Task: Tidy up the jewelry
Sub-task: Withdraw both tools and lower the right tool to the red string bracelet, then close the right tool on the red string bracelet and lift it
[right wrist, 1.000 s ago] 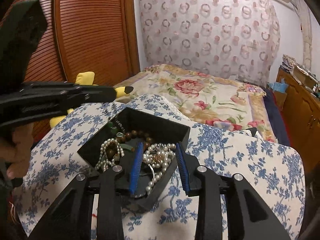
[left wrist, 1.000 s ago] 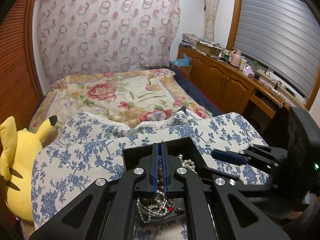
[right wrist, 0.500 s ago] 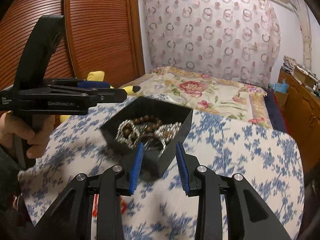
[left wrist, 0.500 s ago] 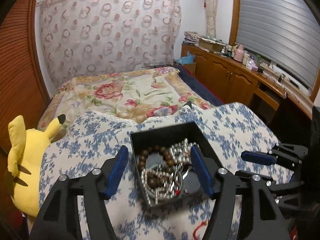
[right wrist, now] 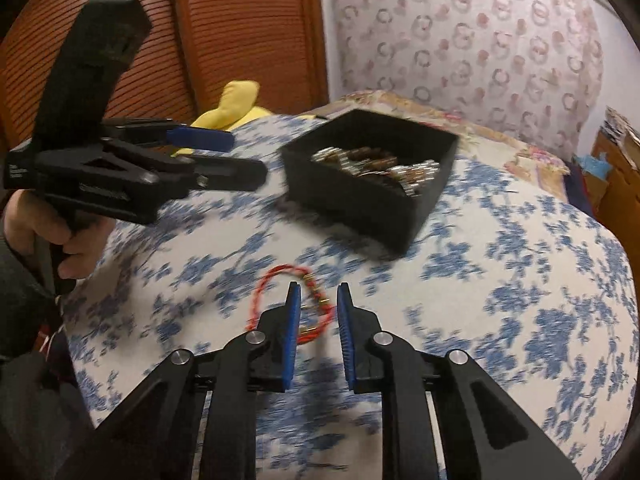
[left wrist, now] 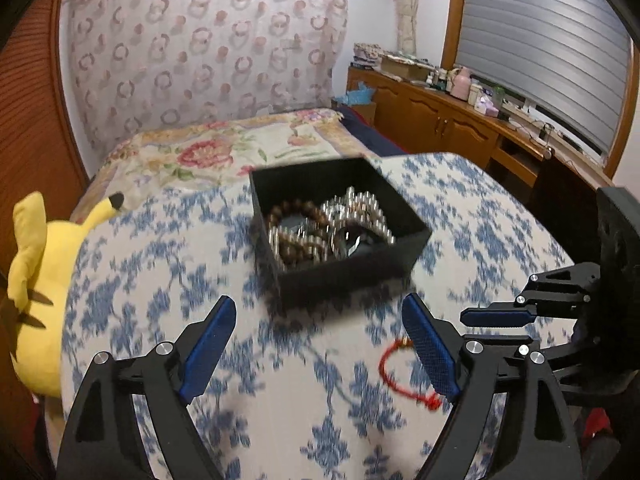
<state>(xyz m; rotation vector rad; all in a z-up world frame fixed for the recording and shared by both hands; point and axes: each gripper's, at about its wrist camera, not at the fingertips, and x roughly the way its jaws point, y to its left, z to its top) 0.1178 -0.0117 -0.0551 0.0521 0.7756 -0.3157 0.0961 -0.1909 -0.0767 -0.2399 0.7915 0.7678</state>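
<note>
1. The left gripper (left wrist: 318,322) sits low in its own view with its jaws opening wide and nothing between them. The black box (left wrist: 352,272) stands above it, mid-frame, on the blue-flowered cloth (left wrist: 168,280).
2. The right gripper (right wrist: 316,300), at bottom centre of its view, has jaws narrow and closing. The red cord bracelet (right wrist: 280,276) lies on the cloth just past the blue pads (right wrist: 292,320), part of its loop showing in the gap; they do not appear to be pressing it.
3. The box holds a pile of pearl strands (left wrist: 360,208) and a brown bead bracelet (left wrist: 292,212) (blurred, so I cannot count pieces).
4. Risk, as I judge it: the cord is thin and lies flat, so closing jaws may pinch cloth instead or push the loop away.
5. Both views are smeared; a grasp made while moving could miss altogether.
6. The two grippers are near each other, so crossing paths could knock the box.
</note>
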